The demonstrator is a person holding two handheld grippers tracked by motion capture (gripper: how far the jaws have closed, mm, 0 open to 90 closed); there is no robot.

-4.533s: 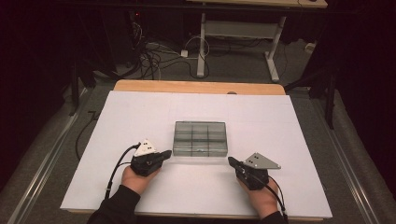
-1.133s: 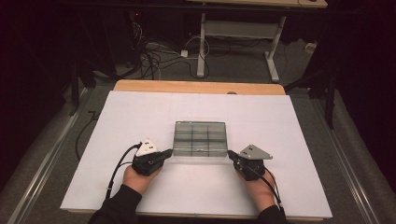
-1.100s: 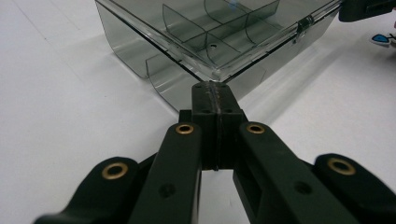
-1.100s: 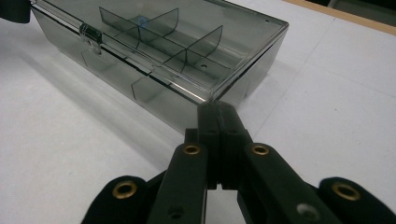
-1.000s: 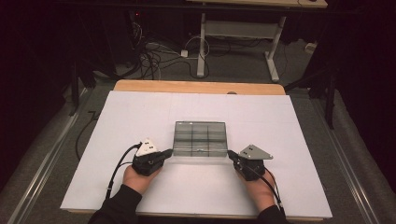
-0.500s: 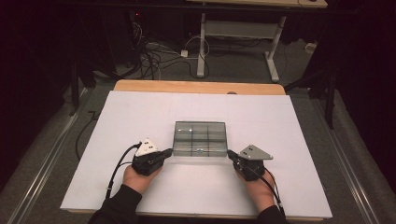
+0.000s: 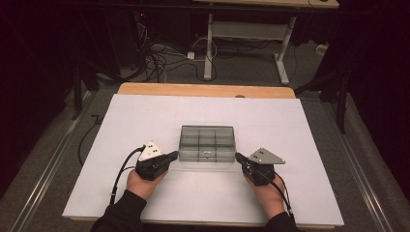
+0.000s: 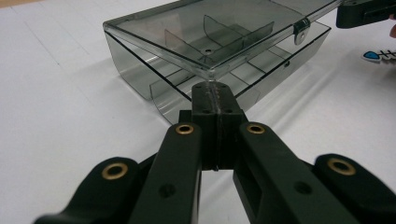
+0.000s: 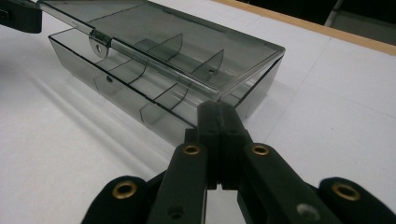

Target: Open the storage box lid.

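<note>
A smoky clear plastic compartment box (image 7: 207, 140) lies in the middle of the white table (image 7: 300, 121). Its lid (image 8: 210, 32) is raised a little off the base (image 8: 140, 70) along the near edge, and the latch tab (image 8: 301, 32) hangs free. My left gripper (image 7: 174, 155) is shut, its tip (image 8: 212, 91) tucked under the lid's near left corner. My right gripper (image 7: 238, 157) is also shut, its tip (image 9: 217, 109) under the near right corner of the lid (image 9: 163, 32). Inside the base (image 9: 116, 88) there are dividers and no contents that I can see.
A wooden strip (image 7: 205, 90) runs along the table's far edge. Beyond it, cables (image 7: 159, 58) and a desk frame (image 7: 241, 34) stand on the dark floor. A small blue printed mark (image 8: 380, 55) lies on the table to the right of the box.
Since the oldest frame my right gripper has come in to the box's near right corner. Over the last second neither hand has moved.
</note>
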